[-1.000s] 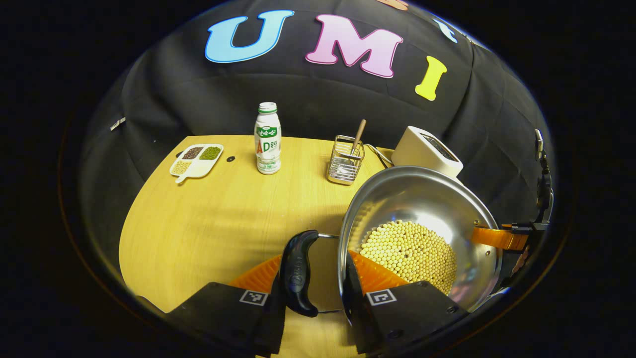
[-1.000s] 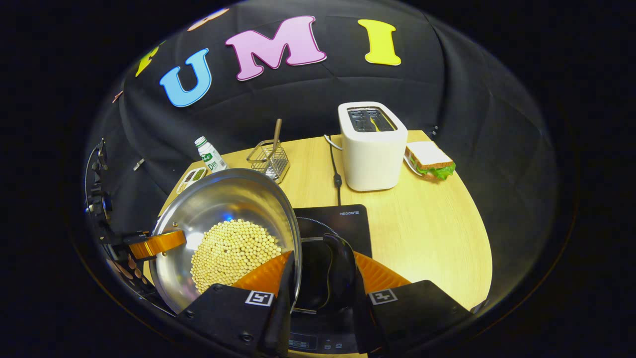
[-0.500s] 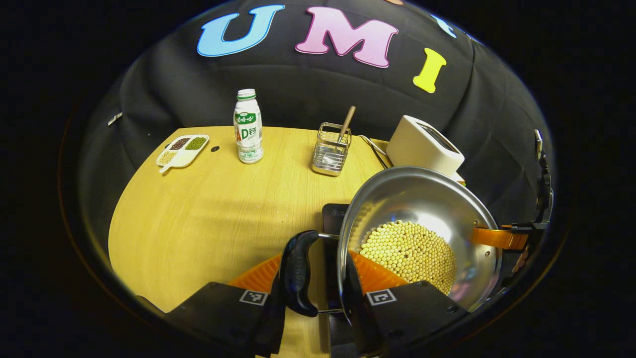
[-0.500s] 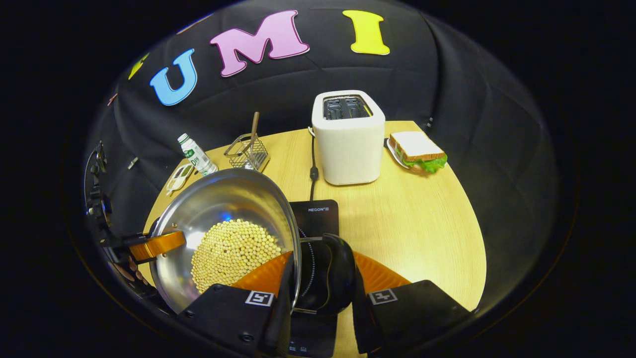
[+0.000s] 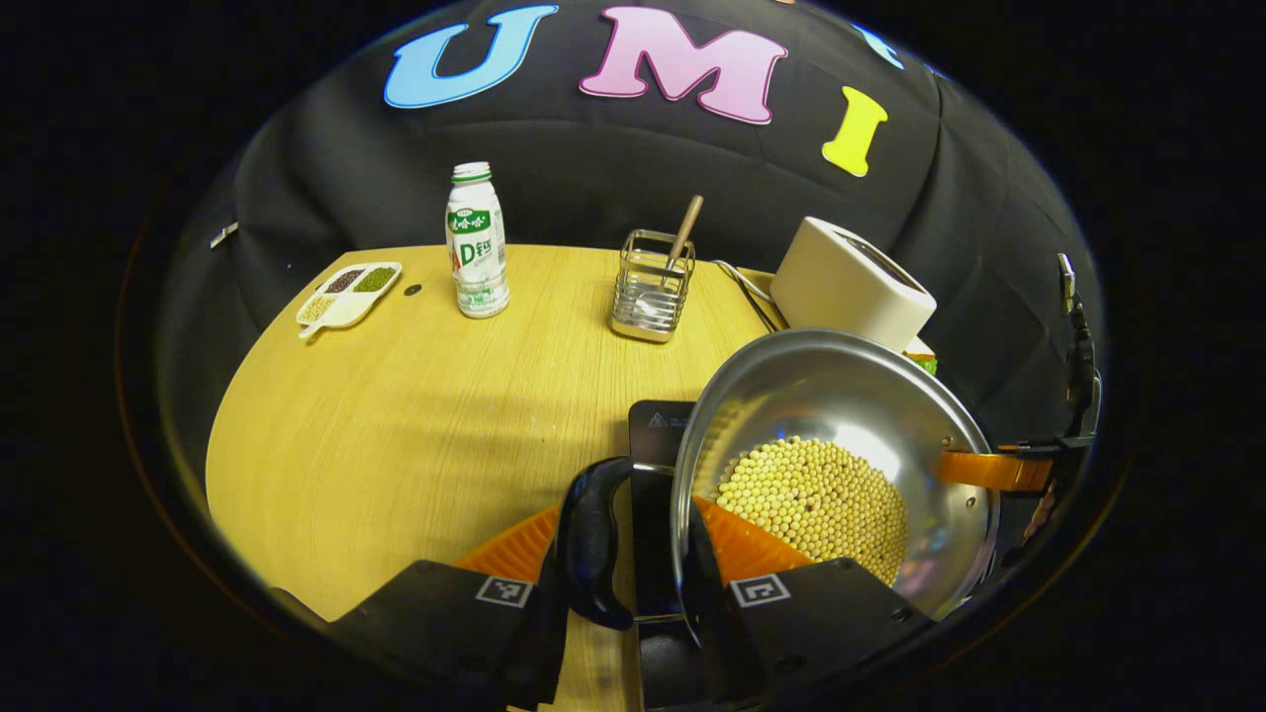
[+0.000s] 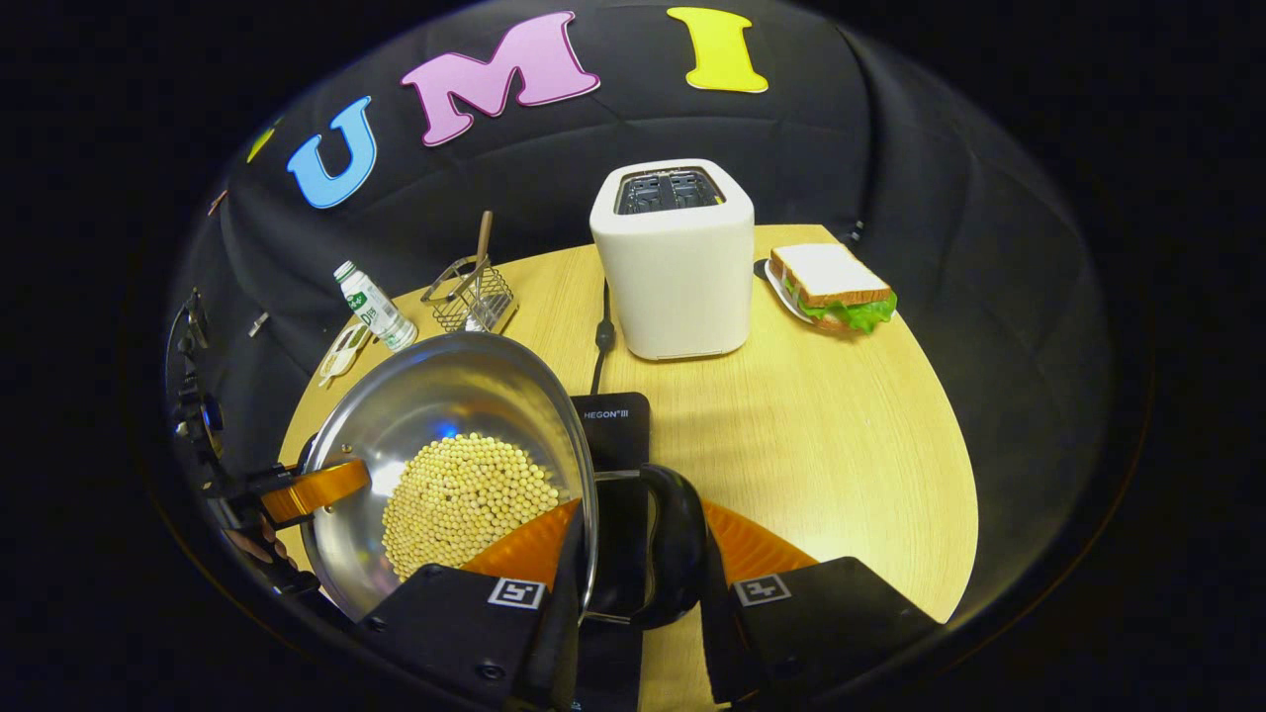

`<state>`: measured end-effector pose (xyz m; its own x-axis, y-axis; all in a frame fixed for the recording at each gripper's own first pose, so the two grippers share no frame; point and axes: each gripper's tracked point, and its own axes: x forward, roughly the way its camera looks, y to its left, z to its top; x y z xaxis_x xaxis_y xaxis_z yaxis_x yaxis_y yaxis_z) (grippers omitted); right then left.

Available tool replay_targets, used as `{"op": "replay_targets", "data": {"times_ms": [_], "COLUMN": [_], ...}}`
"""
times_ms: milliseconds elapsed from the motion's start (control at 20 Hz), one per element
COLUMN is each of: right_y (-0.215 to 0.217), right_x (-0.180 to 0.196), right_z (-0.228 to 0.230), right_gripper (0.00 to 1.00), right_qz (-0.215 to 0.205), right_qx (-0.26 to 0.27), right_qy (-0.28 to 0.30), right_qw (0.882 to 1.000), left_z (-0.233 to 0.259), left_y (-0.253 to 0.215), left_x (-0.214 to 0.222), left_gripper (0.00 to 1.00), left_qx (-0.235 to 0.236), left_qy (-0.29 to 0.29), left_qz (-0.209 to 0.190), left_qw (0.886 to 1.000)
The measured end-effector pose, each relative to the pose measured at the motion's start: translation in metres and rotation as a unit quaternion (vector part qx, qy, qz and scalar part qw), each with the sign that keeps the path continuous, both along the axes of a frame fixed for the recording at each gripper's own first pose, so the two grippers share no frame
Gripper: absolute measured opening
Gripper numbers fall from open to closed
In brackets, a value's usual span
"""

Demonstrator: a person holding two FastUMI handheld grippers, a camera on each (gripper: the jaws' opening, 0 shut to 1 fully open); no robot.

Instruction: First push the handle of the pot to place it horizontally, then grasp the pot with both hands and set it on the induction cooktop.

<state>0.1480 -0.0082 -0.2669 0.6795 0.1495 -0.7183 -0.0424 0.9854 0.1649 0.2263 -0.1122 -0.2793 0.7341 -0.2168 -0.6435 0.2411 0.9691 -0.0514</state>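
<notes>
A steel pot (image 5: 841, 396) holding yellow beans (image 5: 816, 499) hangs above the table, tilted toward the camera. My left gripper (image 5: 628, 583) is shut on its black left handle (image 5: 588, 539). In the right gripper view the same pot (image 6: 445, 396) sits at the left, and my right gripper (image 6: 638, 583) is shut on the black right handle (image 6: 678, 534). The black induction cooktop (image 5: 658, 425) lies on the table under the pot's left rim, and its far edge (image 6: 613, 430) peeks out past the rim. Each view shows the other gripper (image 5: 994, 473) (image 6: 307, 489) across the pot.
On the wooden table (image 5: 415, 415) stand a drink bottle (image 5: 475, 242), a wire holder with a utensil (image 5: 653, 287) and a divided white dish (image 5: 346, 295). A white toaster (image 6: 675, 262) with its cord and a sandwich on a plate (image 6: 831, 287) stand at the back.
Both grippers have carried the pot sideways across the table. The cooktop, earlier under my right gripper, now lies under the pot and shows in the left gripper view.
</notes>
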Motion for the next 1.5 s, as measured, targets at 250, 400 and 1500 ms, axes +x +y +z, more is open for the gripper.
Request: {"op": "replay_targets", "data": {"times_ms": [250, 400, 1500], "right_y": [-0.001, 0.000, -0.015], "right_x": [0.001, 0.000, -0.038], "right_z": [-0.001, 0.000, 0.013], "right_gripper": [0.56, 0.58, 0.99], "right_qz": [0.006, 0.008, -0.023], "right_qx": [0.008, 0.011, 0.006], "right_qy": [-0.009, -0.011, -0.019], "right_qw": [1.000, 1.000, 1.000], "left_z": [-0.002, -0.004, 0.015], "left_y": [0.003, 0.003, 0.024], "left_x": [-0.005, -0.004, -0.023], "left_gripper": [0.60, 0.63, 0.96], "left_qx": [0.001, -0.001, 0.041], "left_qy": [0.008, 0.007, -0.026], "left_qz": [-0.001, 0.002, 0.050], "left_qw": [1.000, 1.000, 0.998]}}
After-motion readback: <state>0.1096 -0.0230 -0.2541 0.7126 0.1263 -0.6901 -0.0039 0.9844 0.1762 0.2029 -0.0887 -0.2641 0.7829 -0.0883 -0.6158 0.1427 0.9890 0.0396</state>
